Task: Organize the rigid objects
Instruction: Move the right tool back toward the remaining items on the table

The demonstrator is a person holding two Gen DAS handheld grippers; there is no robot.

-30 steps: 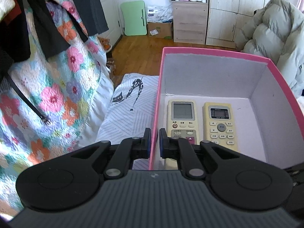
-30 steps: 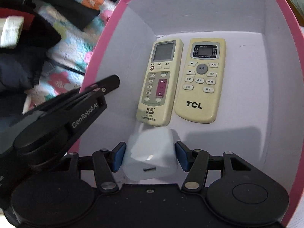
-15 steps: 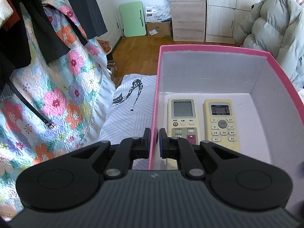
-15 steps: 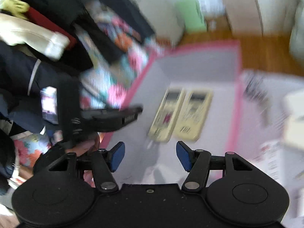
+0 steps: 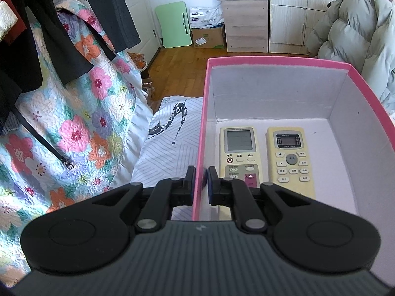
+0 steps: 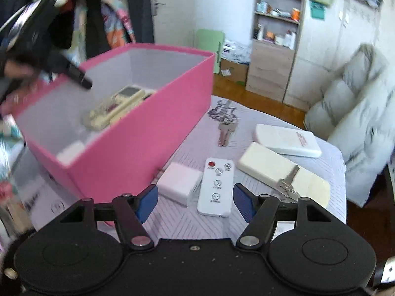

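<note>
A pink box stands on the bed. My left gripper is shut on the box's left wall, one finger outside, one inside. Two cream remotes lie side by side on the box floor, and a white charger block rests at the near end. My right gripper is outside the box, jaws opening, nothing between them. Below it on the bedspread lie a white charger and a small white remote.
Keys, a cream slab with keys on it and a white flat case lie further right on the bedspread. A puffy coat is at the right. A floral quilt and hanging clothes flank the left.
My right gripper let go of the white charger block inside the box, then swung out and to the right over the bedspread. The left gripper kept its hold on the box wall.
</note>
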